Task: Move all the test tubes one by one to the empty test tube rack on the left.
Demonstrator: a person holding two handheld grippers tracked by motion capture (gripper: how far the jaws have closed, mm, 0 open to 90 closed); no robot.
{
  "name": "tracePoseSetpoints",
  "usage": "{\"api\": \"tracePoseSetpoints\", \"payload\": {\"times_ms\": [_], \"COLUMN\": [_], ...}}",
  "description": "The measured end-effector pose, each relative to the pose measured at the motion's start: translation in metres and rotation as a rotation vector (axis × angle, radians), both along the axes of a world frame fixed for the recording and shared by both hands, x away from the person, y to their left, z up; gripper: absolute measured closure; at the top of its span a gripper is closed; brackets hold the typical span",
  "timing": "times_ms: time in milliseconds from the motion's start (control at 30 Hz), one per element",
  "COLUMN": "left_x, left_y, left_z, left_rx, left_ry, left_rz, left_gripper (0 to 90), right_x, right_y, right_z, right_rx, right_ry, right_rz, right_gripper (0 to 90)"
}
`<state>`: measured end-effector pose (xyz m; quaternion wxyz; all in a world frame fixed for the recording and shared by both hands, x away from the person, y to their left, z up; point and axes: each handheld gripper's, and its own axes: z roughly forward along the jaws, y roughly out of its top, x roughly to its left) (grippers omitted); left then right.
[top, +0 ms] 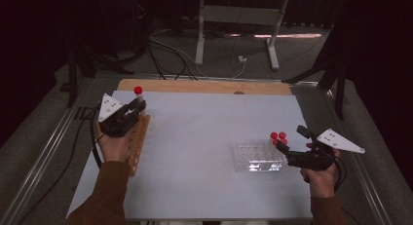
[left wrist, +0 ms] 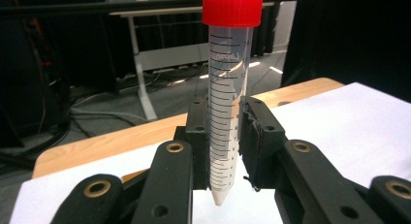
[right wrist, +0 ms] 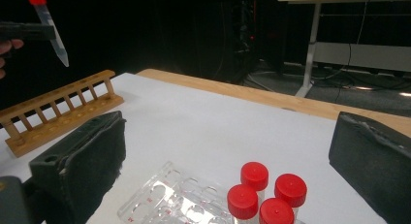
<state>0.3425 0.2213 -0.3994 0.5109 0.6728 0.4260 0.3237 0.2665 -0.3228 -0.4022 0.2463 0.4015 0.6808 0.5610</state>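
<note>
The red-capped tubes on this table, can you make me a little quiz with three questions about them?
1. How many red-capped tubes stand in the clear plastic rack?
2. True or false: the left gripper is shut on a tube.
3. Which thing is nearest the held tube in the high view: A the wooden rack, B the clear plastic rack, C the right gripper?

Key
1. Four; the right gripper view shows their caps together in one corner.
2. True; the pads press on both sides of the tube, and it stands upright with its cap on top.
3. A.
</note>
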Motion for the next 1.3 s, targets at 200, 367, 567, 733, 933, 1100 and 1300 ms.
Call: {"api": "tracePoseSetpoints", "payload": {"times_ms": [200,367,567,733,933,1100,1300], "left_x": [0.009,0.017,0.023,0.024,0.022,0.023,0.027], "left_y": [0.012,0.02,0.021,0.025,0.029,0.028,0.025], "left_z": [-0.012,-0.022,-0.032,-0.038,-0.043,-0.045,-0.049], "left_rx": [0.009,0.016,0.033,0.046,0.071,0.101,0.123], "left_ry": [0.03,0.062,0.099,0.135,0.179,0.205,0.239], "left_rz": [0.029,0.055,0.063,0.075,0.077,0.071,0.071], "left_gripper": [75.8,75.8,75.8,75.8,75.5,75.0,74.9], "right_x": [-0.001,-0.001,-0.001,-0.002,-0.002,-0.003,-0.003], "right_y": [-0.001,-0.001,-0.002,-0.003,-0.003,-0.002,-0.002], "right_z": [0.0,0.0,0.0,0.0,0.001,0.001,0.0], "right_rx": [0.004,0.004,0.003,0.006,0.002,0.0,0.001], "right_ry": [-0.003,-0.008,-0.009,-0.011,-0.013,-0.012,-0.009], "right_rz": [0.005,0.008,0.008,0.008,0.01,0.011,0.013], "right_gripper": [0.0,0.0,0.0,0.0,0.0,0.0,0.0]}}
